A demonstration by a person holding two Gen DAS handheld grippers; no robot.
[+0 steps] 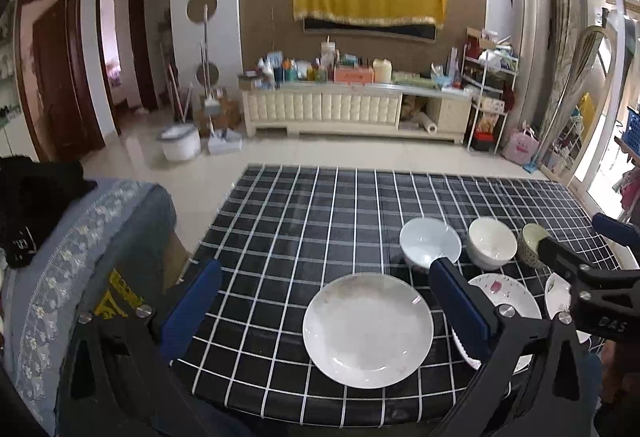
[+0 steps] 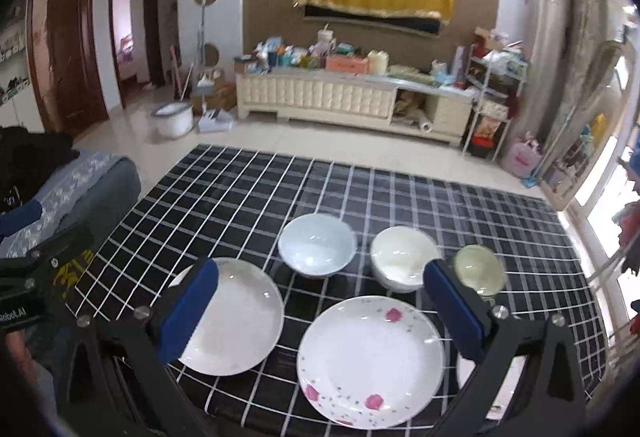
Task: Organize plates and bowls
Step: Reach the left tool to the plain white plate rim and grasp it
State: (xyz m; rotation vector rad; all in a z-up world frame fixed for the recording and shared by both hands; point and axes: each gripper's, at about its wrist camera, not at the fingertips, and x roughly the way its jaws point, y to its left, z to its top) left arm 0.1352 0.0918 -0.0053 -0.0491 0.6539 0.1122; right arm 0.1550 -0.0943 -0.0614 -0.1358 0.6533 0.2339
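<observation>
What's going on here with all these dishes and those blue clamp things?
A person holds a two-finger gripper in each hand over a table with a black-and-white checked cloth. Both the left gripper and the right gripper are open and hold nothing. Laid out unstacked are a plain white plate, a white plate with pink flowers, and a row of three bowls: pale blue, cream and small patterned. A third plate is mostly hidden.

Both tongs are held wide apart and grip nothing. The left tongs point(image 1: 324, 301) reach forward, blue-padded fingers point(image 1: 192, 301) splayed toward 10 and 2 o'clock on black arms. The right tongs point(image 2: 320, 309) sit the same way, their pads point(image 2: 456, 305) parted; in the left view they appear at 3 o'clock, black-framed, likewise spread.
</observation>
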